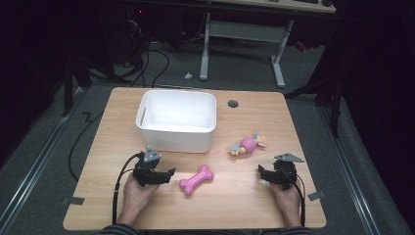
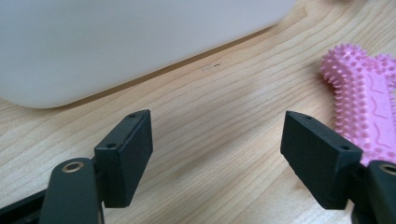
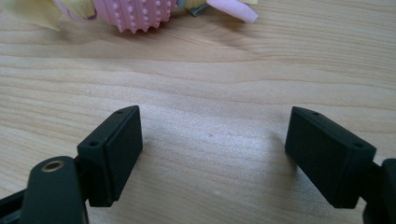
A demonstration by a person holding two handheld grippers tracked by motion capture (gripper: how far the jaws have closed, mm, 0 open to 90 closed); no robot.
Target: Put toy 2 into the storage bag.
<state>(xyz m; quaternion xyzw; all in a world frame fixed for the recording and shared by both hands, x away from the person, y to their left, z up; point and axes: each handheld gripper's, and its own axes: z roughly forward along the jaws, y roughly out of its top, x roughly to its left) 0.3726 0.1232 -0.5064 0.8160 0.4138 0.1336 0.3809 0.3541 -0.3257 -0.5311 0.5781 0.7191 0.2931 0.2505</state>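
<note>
A pink spiky bone toy (image 1: 196, 180) lies on the wooden table (image 1: 244, 205), just right of my left gripper (image 1: 166, 175). In the left gripper view the bone (image 2: 369, 102) sits beside the right jaw, outside the gap. That gripper (image 2: 217, 135) is open, with bare wood between its jaws. A pink ball-shaped toy with yellow and blue ends (image 1: 248, 145) lies left of and beyond my right gripper (image 1: 262, 172). The same toy (image 3: 135, 11) shows at the top of the right gripper view. The right gripper (image 3: 212, 126) is open and empty.
A white plastic bin (image 1: 177, 120) stands at the table's back middle, and its near wall (image 2: 116, 42) rises just ahead of my left gripper. A round cable hole (image 1: 233, 104) sits to the right of the bin. Desk legs and cables lie on the floor beyond.
</note>
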